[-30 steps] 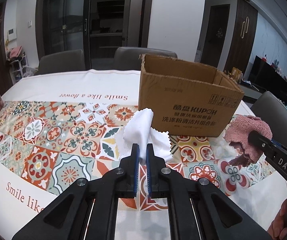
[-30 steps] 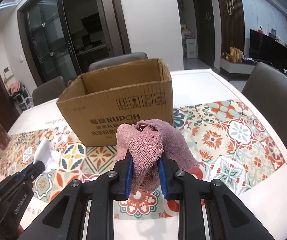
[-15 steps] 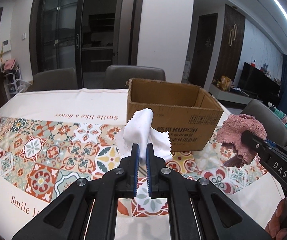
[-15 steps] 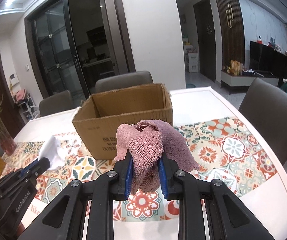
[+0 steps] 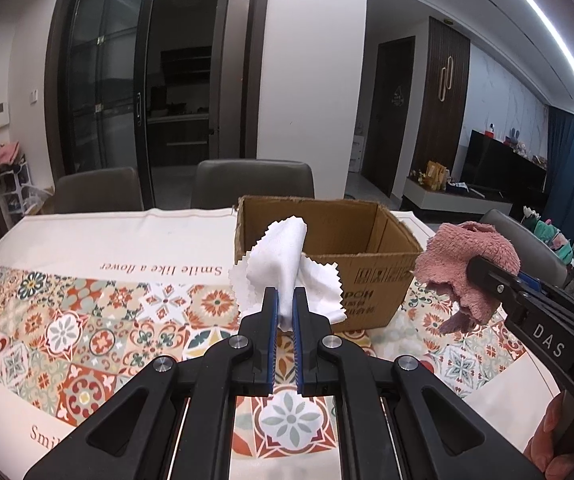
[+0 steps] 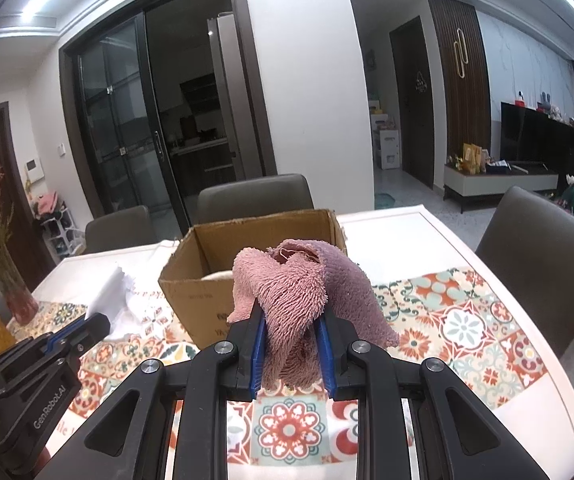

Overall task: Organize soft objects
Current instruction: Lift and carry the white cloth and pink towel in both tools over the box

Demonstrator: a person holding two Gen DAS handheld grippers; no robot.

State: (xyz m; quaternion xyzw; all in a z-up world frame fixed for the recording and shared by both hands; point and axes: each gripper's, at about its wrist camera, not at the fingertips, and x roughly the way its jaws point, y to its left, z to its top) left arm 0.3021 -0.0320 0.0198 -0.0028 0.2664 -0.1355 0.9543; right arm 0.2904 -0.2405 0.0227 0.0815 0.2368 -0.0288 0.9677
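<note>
With your left gripper [image 5: 283,300] clamped on the white cloth [image 5: 287,264] and your right gripper [image 6: 290,320] on the pink towel [image 6: 299,280], you're mid-carry; the box [image 5: 371,276] sits just ahead. Next, bring both over its opening and release.

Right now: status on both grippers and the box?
Left gripper shut on white cloth. Right gripper shut on pink towel. Cardboard box open-topped ahead, something pale inside. Nothing in the way.

Tablecloth [image 5: 127,236]: "Smile like a flower". Right gripper [image 5: 472,276] body: "DAS". Left gripper [image 6: 94,322] body: "GenRobot.AI". Cardboard box [image 5: 371,276]: partial "POH".
</note>
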